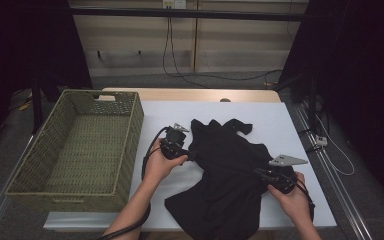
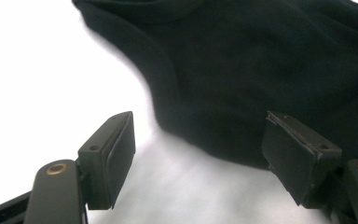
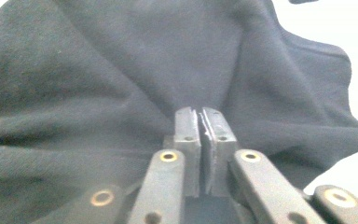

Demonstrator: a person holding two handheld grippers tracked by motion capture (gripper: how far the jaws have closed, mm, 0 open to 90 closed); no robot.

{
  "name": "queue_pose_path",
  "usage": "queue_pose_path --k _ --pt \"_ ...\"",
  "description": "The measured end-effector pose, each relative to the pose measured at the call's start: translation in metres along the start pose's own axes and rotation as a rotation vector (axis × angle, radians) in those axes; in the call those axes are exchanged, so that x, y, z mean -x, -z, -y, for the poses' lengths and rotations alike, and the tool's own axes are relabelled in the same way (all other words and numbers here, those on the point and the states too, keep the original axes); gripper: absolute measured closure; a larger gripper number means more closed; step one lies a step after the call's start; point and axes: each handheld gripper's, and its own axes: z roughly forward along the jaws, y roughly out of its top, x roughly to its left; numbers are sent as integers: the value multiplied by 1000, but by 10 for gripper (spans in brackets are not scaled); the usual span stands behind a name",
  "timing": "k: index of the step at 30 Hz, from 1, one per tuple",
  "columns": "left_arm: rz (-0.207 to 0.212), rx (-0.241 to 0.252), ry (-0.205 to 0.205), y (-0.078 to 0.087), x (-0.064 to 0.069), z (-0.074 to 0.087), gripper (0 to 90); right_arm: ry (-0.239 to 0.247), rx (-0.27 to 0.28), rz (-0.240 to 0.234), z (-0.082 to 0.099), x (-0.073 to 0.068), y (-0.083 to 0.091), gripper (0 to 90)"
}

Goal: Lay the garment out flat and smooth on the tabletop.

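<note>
A black garment [image 1: 225, 165] lies crumpled on the white table cover [image 1: 280, 120]. My left gripper [image 1: 191, 156] is at the garment's left edge, level with the table. In the left gripper view my left gripper [image 2: 200, 135] stands open, its jaws wide apart; the edge of the garment [image 2: 261, 70] lies just beyond them with nothing between the pads. My right gripper [image 1: 257, 172] reaches into the garment's right side. In the right gripper view my right gripper [image 3: 199, 116] has its jaws pressed together, and folds of the garment [image 3: 121, 70] gather at their tips.
A green woven basket [image 1: 136, 130] stands on the left part of the table with nothing in it. Bare white cover lies behind and to the right of the garment. The table's front edge runs just under the garment's hem.
</note>
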Motion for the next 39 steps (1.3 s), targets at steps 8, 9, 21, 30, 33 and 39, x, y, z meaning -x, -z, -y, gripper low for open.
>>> queue_pose_path --k 8,9,21,30,33,39 --pt "-6 2 13 9 -4 6 268 61 66 -46 -22 -30 -11 572" --pt "-5 -1 8 10 -4 8 268 68 73 -61 -25 -36 -15 538" --pt "2 -22 2 17 -2 19 268 133 22 -220 -44 -80 -60 861" --pt "27 -21 -6 2 7 15 282 16 110 -213 -39 -47 -35 874" --pt "31 -39 -19 -11 14 14 279 7 88 -201 -31 -43 -36 857" --pt "89 -31 -28 -27 27 8 277 29 36 -163 -22 -46 -42 760"
